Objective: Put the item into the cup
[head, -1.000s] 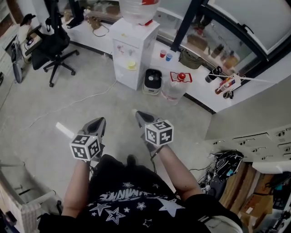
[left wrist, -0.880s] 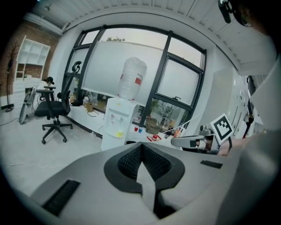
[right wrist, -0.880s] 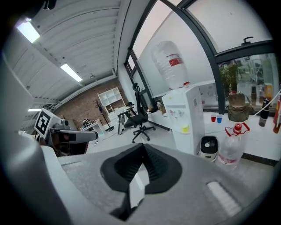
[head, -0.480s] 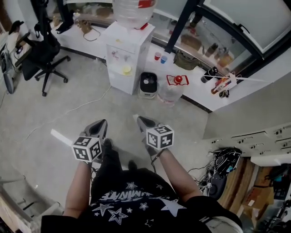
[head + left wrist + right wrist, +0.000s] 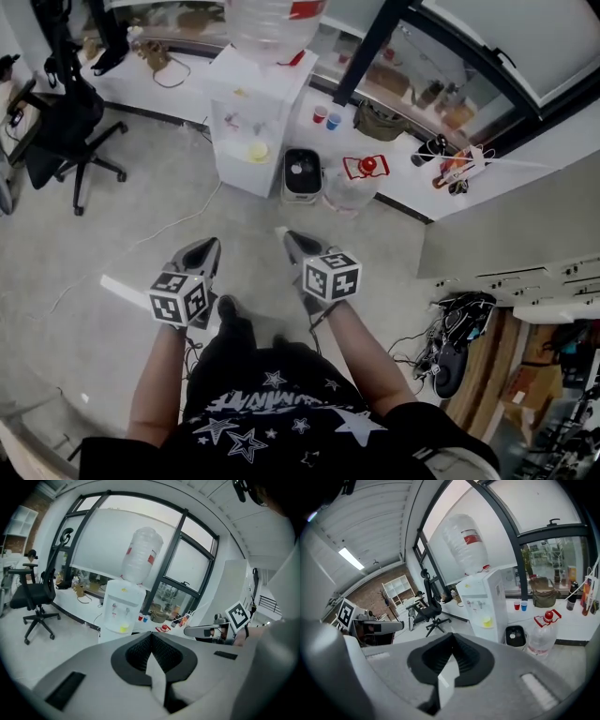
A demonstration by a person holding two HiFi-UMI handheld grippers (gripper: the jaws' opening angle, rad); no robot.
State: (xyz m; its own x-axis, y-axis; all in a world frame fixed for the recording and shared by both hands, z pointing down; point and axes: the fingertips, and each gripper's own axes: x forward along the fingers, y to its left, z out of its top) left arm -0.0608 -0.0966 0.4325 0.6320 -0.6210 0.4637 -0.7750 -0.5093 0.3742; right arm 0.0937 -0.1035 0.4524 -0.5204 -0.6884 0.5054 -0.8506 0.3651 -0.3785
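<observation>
At the head view's centre, the left gripper [image 5: 204,247] and right gripper [image 5: 289,237] hang over the floor [image 5: 112,234]; the red cup [image 5: 321,114] sits well apart on the ledge [image 5: 394,155], upper centre. In the left gripper view, the jaws are clenched together on nothing. The right gripper view shows the same, so with no item in sight they risk reaching the cup empty.

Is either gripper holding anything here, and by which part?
Nothing is held: the left gripper and the right gripper both have their jaws closed together, empty.
</observation>
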